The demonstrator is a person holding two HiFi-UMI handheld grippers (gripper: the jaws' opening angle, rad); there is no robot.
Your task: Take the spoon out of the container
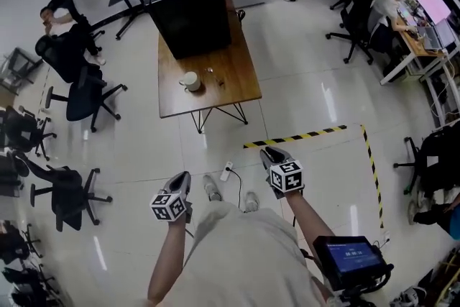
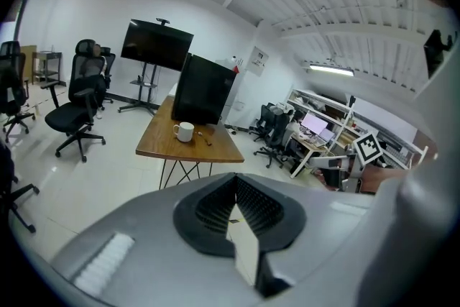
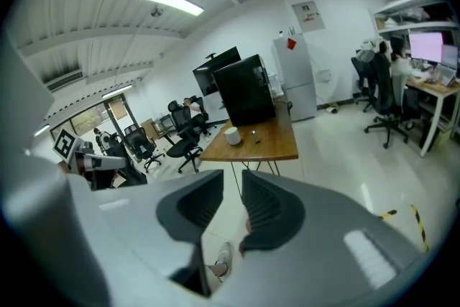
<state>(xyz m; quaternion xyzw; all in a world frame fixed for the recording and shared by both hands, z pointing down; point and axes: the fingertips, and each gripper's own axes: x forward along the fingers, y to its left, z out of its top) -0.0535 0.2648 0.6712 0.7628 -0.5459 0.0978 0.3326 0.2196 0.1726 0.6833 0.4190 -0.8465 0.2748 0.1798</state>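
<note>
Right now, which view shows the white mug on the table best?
The left gripper view: the mug stands side-on, unobstructed, handle showing. The head view sees it from steeply above; the right gripper view shows it smaller still.

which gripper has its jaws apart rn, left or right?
The right gripper: a clear gap shows between its jaws, with nothing held in it. The left gripper has its jaws meeting at the tips.
</note>
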